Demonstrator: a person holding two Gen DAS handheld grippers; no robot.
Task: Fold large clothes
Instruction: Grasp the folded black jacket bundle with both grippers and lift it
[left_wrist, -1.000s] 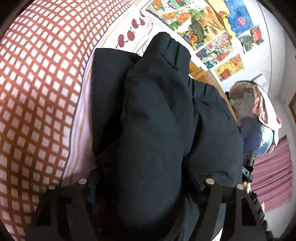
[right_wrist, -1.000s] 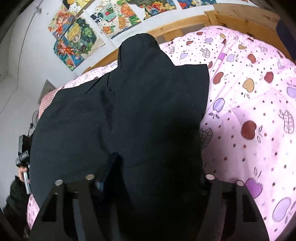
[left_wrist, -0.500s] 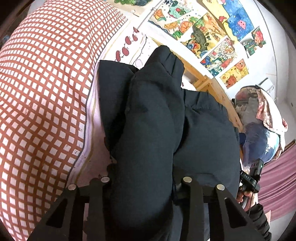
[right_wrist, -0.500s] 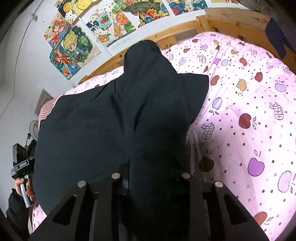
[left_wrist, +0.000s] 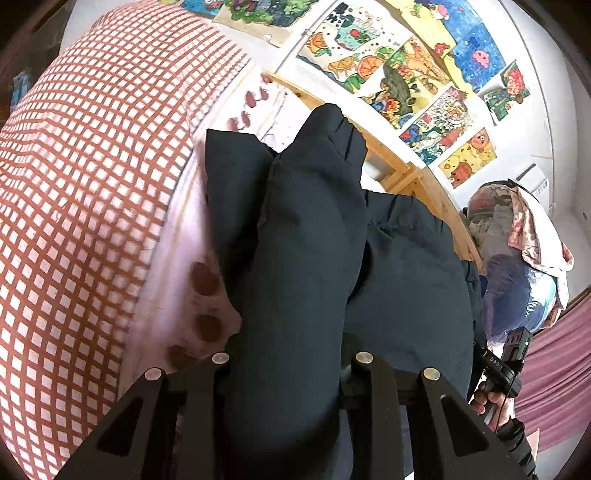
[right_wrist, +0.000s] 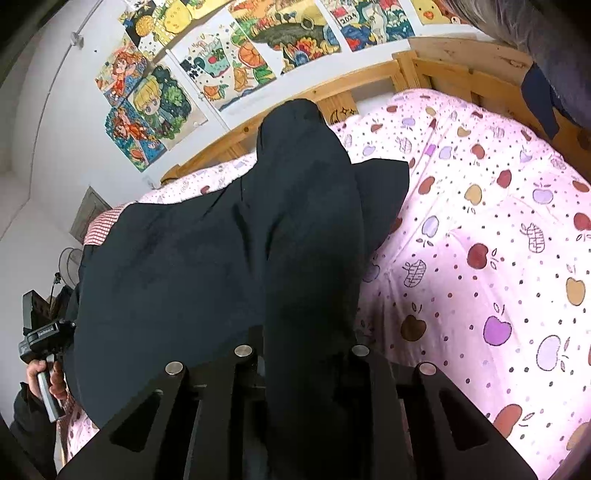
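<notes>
Clearly mid-fold, seen through the left wrist view: left gripper (left_wrist: 288, 365) clamped on a thick fold of a dark padded jacket (left_wrist: 314, 236), one sleeve cuff reaching toward the wooden bed frame (left_wrist: 402, 173), body of the garment spread to the right over a pink fruit-print sheet (left_wrist: 184, 258). Red checked blanket (left_wrist: 85, 192) bunched on the left. Fingertips buried under the cloth, so the exact pinch point not visible

Next, from the right wrist view: right gripper (right_wrist: 301, 354) likewise closed on a bunched length of the same jacket (right_wrist: 207, 258), a sleeve draped forward toward the frame (right_wrist: 461, 70), a flat corner lying on the sheet (right_wrist: 498, 240) to the right. Far left, a hand (right_wrist: 48, 376) with the other tool's handle

Judged roughly halfway: both sleeves apparently drawn in over the body, final fold-over and flattening left to do. Hem, collar and front closure hidden or cut off; how many layers lie stacked hard to tell in such dark fabric
</notes>
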